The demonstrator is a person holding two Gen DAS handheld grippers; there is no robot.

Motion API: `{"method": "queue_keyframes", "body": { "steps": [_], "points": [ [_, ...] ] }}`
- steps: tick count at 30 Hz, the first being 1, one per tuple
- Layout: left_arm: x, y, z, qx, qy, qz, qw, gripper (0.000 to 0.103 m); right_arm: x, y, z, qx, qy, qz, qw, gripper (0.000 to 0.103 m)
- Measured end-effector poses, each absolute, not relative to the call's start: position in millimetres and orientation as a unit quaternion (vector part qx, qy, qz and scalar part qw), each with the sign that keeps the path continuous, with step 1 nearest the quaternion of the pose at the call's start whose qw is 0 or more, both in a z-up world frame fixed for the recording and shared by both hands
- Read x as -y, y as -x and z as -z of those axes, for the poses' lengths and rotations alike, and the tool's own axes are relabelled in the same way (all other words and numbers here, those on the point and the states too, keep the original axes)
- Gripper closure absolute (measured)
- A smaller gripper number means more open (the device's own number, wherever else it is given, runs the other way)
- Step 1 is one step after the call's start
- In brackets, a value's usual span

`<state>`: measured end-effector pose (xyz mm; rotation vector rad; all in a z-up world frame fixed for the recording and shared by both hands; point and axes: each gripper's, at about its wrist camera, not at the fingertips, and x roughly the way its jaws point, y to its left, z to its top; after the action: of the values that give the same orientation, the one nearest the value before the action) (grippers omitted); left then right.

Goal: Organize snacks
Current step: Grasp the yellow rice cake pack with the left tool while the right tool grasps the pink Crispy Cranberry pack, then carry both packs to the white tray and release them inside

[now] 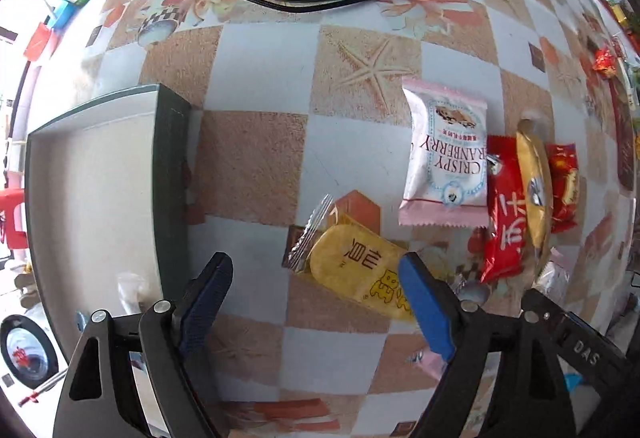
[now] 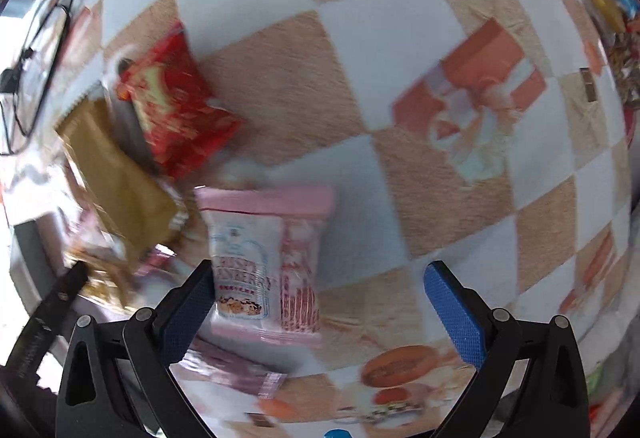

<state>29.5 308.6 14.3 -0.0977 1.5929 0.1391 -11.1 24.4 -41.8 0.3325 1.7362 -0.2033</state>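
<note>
The left tool (image 1: 316, 290) points down at the checked bench (image 1: 256, 165), jaws wide and nothing gripped. The yellow cracker pack (image 1: 352, 270) lies flat between its fingers, close against the right pad (image 1: 424, 306); touch or gap cannot be told. Left of that pack stands the tray (image 1: 92, 197). Up and right of it lies the pink cranberry pack (image 1: 444, 157), and beyond that a red pack (image 1: 502, 222), a tan pack (image 1: 534, 181) across it, and a second red pack (image 1: 564, 185).

The right tool (image 2: 318, 298) also stands wide and holds nothing. Its view is blurred. A pink pack (image 2: 264, 262) lies just beside its left finger (image 2: 188, 314).
</note>
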Motion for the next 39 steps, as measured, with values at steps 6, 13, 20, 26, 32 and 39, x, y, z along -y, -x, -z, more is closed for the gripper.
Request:
{"method": "queue_keyframes", "body": {
  "steps": [6,13,20,26,32,39],
  "points": [
    [-338.4,-17.5,-21.4,-0.726,0.169,-0.095,0.66,0.015,-5.5,19.0,41.1,-0.755,-0.13,0.074,0.638,0.001],
    [-349.8,-25.3,-9.6,-0.721,0.277,-0.147,0.618,0.015,-16.7,32.7,38.6,-0.754,-0.103,0.066,0.646,0.001],
    [-337.1,-29.9,8.3,-0.745,0.232,-0.173,0.601,0.014,-41.4,50.2,21.1,-0.749,-0.089,0.06,0.654,0.001],
    [-311.1,-41.6,3.4,-0.744,0.149,-0.13,0.639,0.018,-52.6,33.0,22.1,-0.752,-0.089,0.052,0.651,0.0],
    [-289.4,-46.8,-24.7,-0.74,0.077,-0.07,0.664,0.063,-65.6,25.7,28.0,-0.754,-0.068,0.034,0.653,0.01],
    [-281.8,-19.8,-36.6,-0.728,0.037,0.006,0.684,0.064,-84.6,24.8,12.3,-0.741,-0.053,0.002,0.669,0.061]
  ]
}}
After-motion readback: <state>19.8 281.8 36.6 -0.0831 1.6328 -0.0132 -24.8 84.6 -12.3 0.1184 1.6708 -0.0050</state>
